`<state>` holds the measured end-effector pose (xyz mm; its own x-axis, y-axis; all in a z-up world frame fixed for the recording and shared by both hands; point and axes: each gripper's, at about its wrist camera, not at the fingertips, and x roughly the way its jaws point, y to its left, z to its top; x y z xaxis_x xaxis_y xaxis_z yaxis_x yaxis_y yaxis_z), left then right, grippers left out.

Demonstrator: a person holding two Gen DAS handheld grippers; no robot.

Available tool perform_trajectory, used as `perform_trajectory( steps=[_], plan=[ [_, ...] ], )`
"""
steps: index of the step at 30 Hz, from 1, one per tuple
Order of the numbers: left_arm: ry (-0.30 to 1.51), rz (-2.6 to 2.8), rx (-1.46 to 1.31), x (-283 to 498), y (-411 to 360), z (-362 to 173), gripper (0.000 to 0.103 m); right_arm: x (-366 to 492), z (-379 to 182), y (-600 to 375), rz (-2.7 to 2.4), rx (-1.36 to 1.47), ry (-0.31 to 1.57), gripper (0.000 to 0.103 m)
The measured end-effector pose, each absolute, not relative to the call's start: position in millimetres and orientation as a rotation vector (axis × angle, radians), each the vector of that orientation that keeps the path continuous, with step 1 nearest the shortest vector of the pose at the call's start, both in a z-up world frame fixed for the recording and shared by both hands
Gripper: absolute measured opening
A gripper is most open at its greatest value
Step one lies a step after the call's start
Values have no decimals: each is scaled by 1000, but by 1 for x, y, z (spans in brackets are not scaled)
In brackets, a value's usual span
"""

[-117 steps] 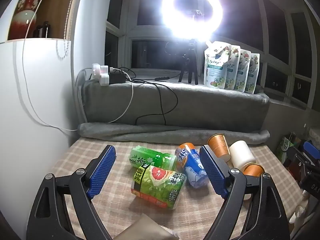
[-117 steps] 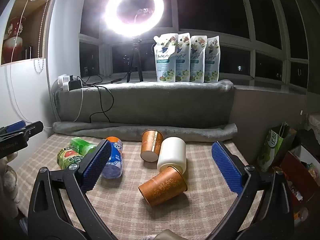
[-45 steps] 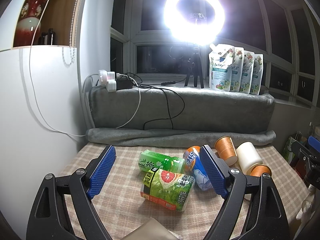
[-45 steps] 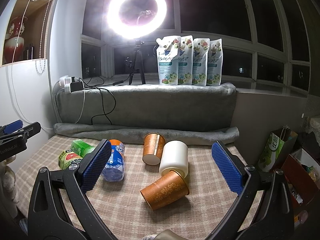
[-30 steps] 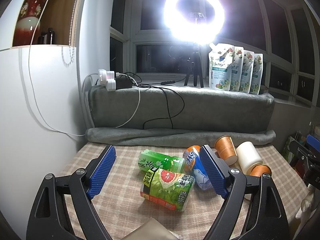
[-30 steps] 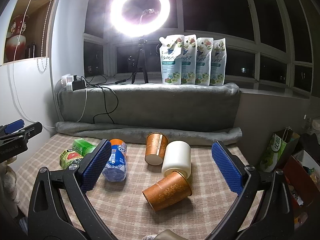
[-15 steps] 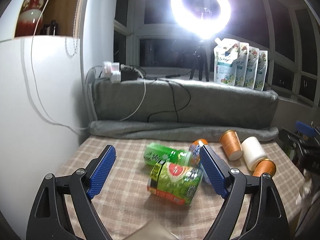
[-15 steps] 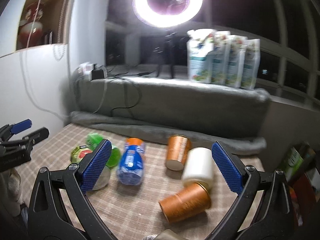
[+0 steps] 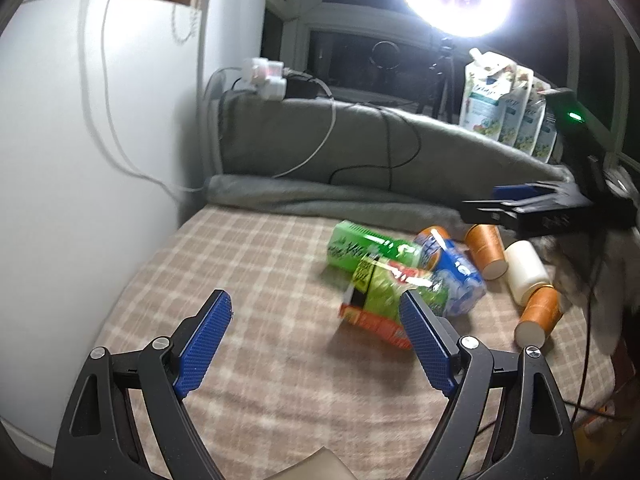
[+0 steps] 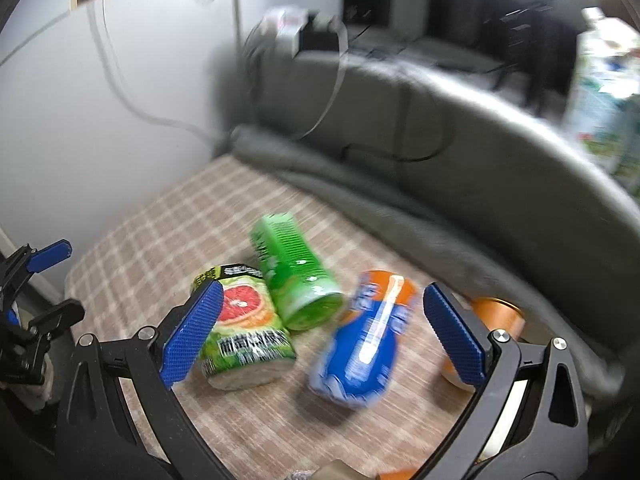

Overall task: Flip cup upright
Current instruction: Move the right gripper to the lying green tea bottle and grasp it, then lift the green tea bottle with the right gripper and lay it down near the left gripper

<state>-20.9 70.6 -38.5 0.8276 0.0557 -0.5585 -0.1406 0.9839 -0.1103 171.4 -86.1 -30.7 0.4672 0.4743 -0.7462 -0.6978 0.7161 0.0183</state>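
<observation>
The left claw [image 9: 316, 340] hangs wide apart over the checked worktop [image 9: 256, 272], its blue pads holding nothing. The right claw [image 10: 320, 332] is likewise spread wide and empty, poised above the drinks; both wrist views are smeared with motion blur. Taking the blue-and-orange bottle [image 10: 360, 340] as the landmark: it lies on its side between the right claw's fingers, and just to its left lie a green can [image 10: 292, 276] and, touching that can's near side, a grapefruit-printed carton [image 10: 244, 328], all three down flat. On the bottle's other side the cups lie toppled. In the left wrist view an orange cup [image 9: 486, 250] rests on its side just right of the bottle, a white cup [image 9: 524, 276] lies beside it, and a second orange cup [image 9: 538, 316] lies at the white cup's near end, seemingly touching it. From the right wrist view only one orange cup's rim [image 10: 496, 316] shows behind the right finger. Beyond the bottle a grey blanket [image 9: 360, 152] banks up along the worktop's far edge, with cables trailing over it.
</observation>
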Motion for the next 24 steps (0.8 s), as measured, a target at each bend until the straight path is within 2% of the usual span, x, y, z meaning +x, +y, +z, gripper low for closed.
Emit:
perform_trajectory(
  steps=[5, 9, 12, 24],
  plan=[
    [603, 137, -177, -24, 83, -45, 86, 214, -58, -55, 773, -299, 960, 102],
    [606, 154, -190, -23, 90, -47, 86, 234, -77, -35, 791, -310, 1043, 94],
    [609, 164, -199, -21, 96, -48, 86, 245, -87, -22, 817, -334, 1091, 94],
    [616, 185, -216, -13, 105, -52, 86, 256, -123, 12, 846, -438, 1185, 84]
  ],
)
